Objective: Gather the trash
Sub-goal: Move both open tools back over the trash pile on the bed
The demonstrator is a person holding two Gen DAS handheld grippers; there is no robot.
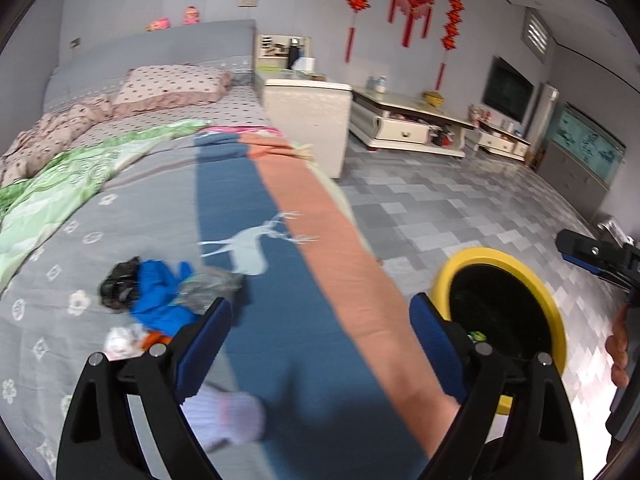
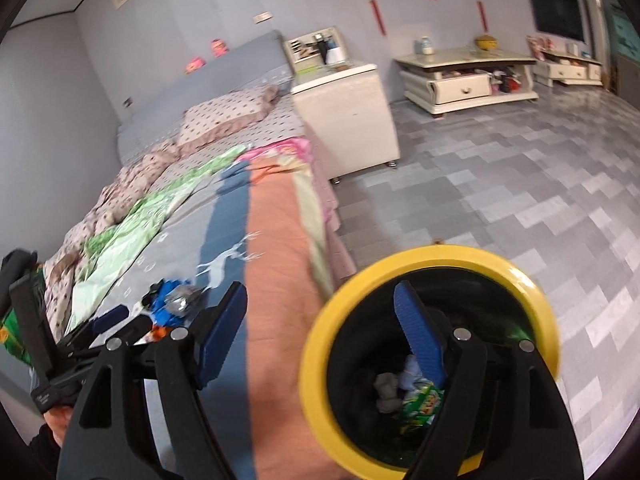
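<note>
A pile of trash lies on the bed: a blue wrapper point(image 1: 160, 300), a black bag point(image 1: 118, 286), a clear crumpled wrapper point(image 1: 210, 286) and a white-and-red scrap point(image 1: 122, 340). The pile also shows in the right wrist view point(image 2: 172, 304). A pale lilac piece point(image 1: 232, 420) lies under my left gripper point(image 1: 322, 320), which is open and empty above the bedspread. A yellow-rimmed black bin point(image 2: 532, 280) stands on the floor beside the bed and holds wrappers point(image 2: 420, 400). My right gripper point(image 2: 320, 312) is open and empty, its right finger over the bin mouth. The bin also shows in the left wrist view point(image 1: 552, 300).
The bed point(image 1: 120, 208) has a grey, blue and orange cover with a green quilt point(image 1: 60, 184) and pillows. A white cabinet point(image 1: 308, 120) stands by the bed. Low white cabinets point(image 1: 404, 120) line the far wall. The floor point(image 2: 500, 184) is grey tile.
</note>
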